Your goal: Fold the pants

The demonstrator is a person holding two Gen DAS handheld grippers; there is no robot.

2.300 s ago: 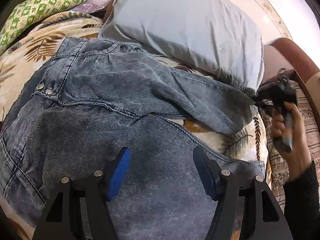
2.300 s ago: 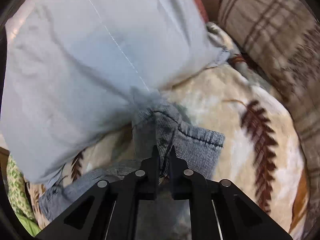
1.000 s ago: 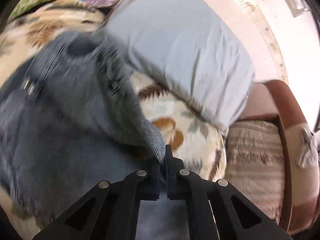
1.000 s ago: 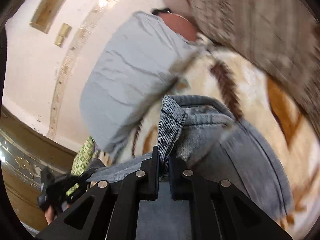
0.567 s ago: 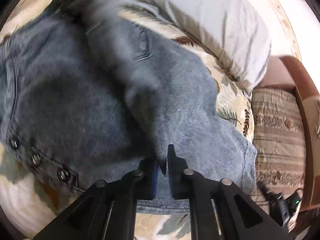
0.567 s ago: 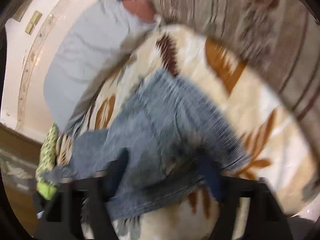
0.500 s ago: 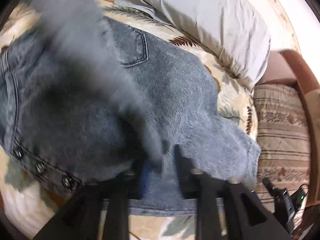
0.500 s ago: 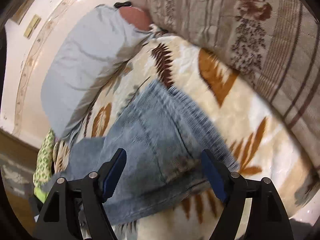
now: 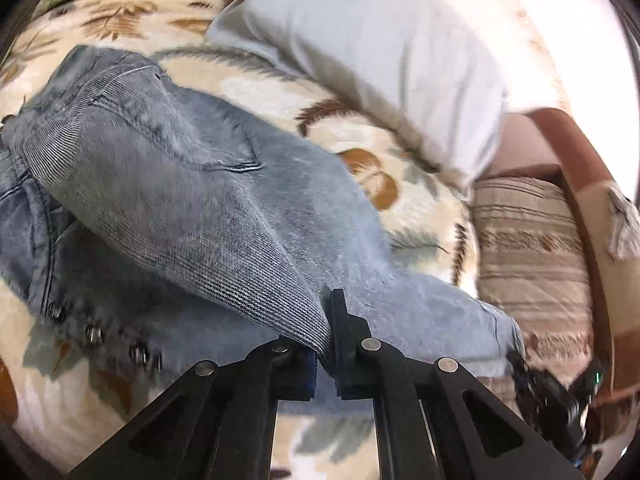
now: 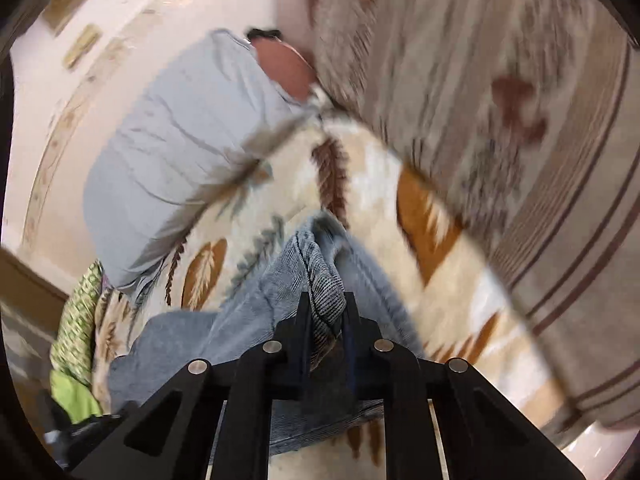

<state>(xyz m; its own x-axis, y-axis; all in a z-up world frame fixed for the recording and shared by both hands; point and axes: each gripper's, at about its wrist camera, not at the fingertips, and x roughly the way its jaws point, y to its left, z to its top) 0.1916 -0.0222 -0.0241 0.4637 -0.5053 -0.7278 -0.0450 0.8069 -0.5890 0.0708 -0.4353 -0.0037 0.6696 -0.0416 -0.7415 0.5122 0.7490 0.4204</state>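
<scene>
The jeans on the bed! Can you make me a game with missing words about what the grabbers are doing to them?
1. The left gripper is shut on the ____ jeans.
2. The right gripper has its jaws ____ on a bunched edge of the jeans.
3. A pale grey ____ lies beyond the jeans.
4. The blanket under the jeans has a ____ pattern.

Missing words: blue; shut; pillow; leaf

I see a grey pillow (image 9: 384,52) on the leaf-print blanket (image 9: 400,152), beside a striped cushion (image 9: 532,256).
</scene>
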